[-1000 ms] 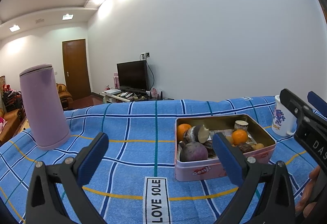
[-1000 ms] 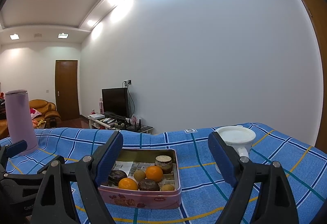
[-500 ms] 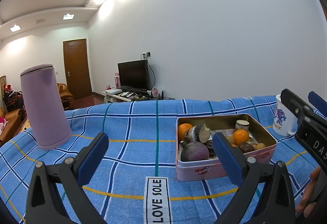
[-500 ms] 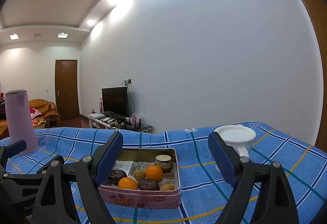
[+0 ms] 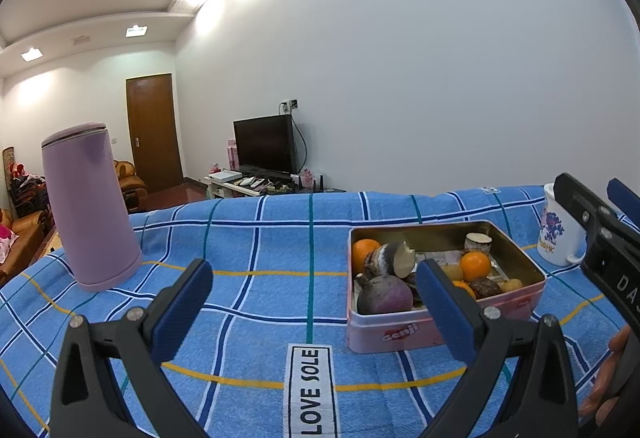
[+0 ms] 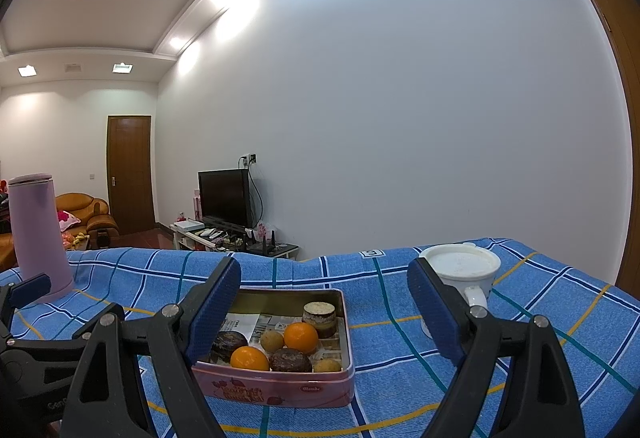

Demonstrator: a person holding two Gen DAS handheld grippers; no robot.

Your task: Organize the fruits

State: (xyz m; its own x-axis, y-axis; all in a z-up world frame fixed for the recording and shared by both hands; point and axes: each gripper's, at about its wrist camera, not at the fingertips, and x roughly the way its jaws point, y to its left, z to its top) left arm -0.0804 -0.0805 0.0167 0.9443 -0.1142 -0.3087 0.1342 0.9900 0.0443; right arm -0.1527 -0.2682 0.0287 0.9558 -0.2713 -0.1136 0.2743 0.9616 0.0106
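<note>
A pink tin (image 5: 394,334) sits on the blue checked cloth and holds several fruits: oranges (image 5: 475,265), a round purple one (image 5: 385,296) and a bitten dark one (image 5: 390,258). My left gripper (image 5: 314,304) hovers open just short of the tin, with nothing between its fingers. In the right wrist view the same tin (image 6: 280,390) shows oranges (image 6: 301,336) and dark brown fruits (image 6: 291,360). My right gripper (image 6: 324,306) stands open in front of it, empty. Its left pad hides the tin's left end.
A tall lilac flask (image 5: 90,206) stands at the left of the cloth. A white mug (image 6: 464,270) stands right of the tin. A person's fingers (image 5: 604,394) show at the lower right. The cloth (image 5: 256,246) drops off at its far edge.
</note>
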